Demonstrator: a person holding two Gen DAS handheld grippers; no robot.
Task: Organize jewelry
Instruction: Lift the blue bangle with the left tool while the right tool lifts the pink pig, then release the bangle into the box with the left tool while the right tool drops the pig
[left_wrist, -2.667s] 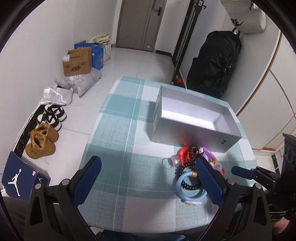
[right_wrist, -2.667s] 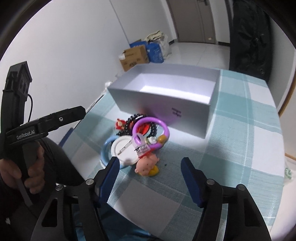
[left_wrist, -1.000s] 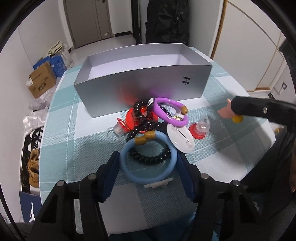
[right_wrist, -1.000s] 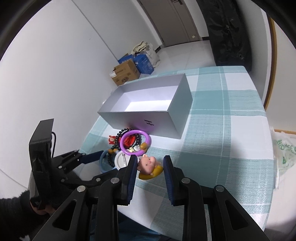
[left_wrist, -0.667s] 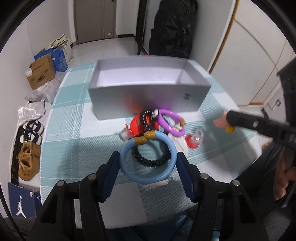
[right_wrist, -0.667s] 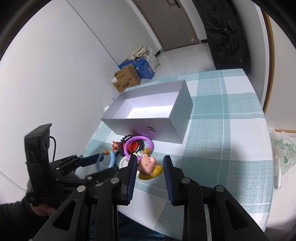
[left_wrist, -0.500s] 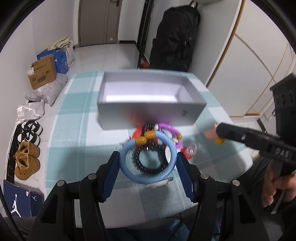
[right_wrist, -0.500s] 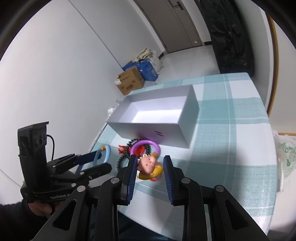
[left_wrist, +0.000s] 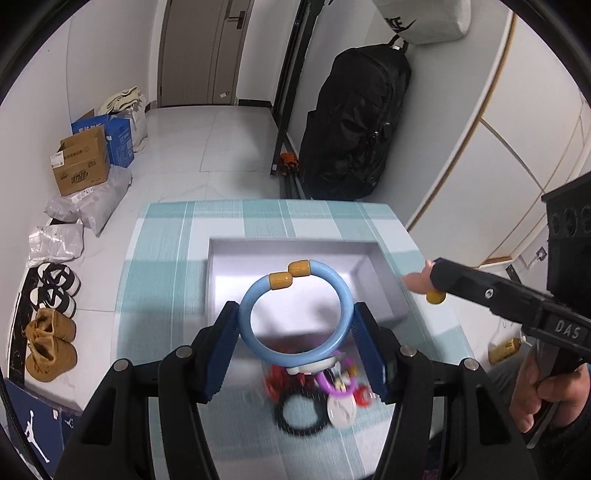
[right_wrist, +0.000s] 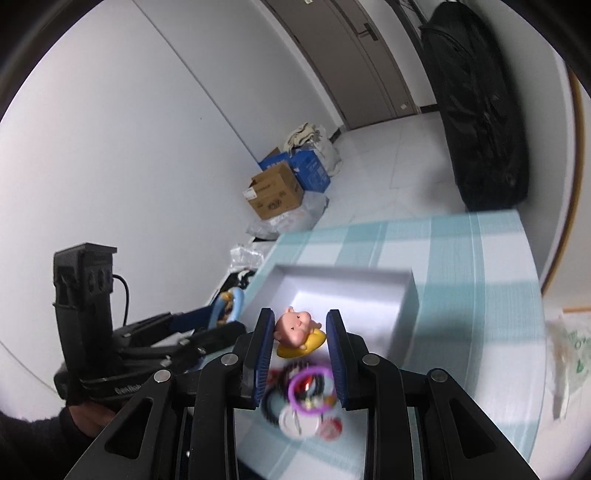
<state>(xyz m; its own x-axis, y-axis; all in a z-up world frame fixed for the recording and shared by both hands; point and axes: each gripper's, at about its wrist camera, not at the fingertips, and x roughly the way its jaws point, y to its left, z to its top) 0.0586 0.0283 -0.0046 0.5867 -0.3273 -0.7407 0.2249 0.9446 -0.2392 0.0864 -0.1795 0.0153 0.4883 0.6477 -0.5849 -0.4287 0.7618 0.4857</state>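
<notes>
My left gripper (left_wrist: 295, 325) is shut on a light blue bangle (left_wrist: 341, 295) with tan end caps, held in the air over the near part of the open grey box (left_wrist: 388, 291). My right gripper (right_wrist: 300, 332) is shut on a pink pig figure on a yellow base (right_wrist: 298, 332), raised above the table at the box's (right_wrist: 408, 306) near edge. The pig (left_wrist: 419, 282) also shows in the left wrist view, at the tip of the other gripper. On the checked cloth below lies the jewelry pile (left_wrist: 325, 391): a purple bangle (right_wrist: 308, 387), a black bead bracelet (left_wrist: 301, 413) and a white round badge (right_wrist: 295, 421).
The table carries a teal and white checked cloth (left_wrist: 162, 295). A black bag (left_wrist: 354, 125) stands behind the table. Cardboard boxes (left_wrist: 79, 164), plastic parcels and shoes (left_wrist: 50, 343) lie on the floor at the left. A person's hand (left_wrist: 543, 384) grips the right tool's handle.
Both grippers have risen from the table with their loads, the blue bangle and the pig figure, and now hang over the box's near edge. The pile has dropped lower in both views.
</notes>
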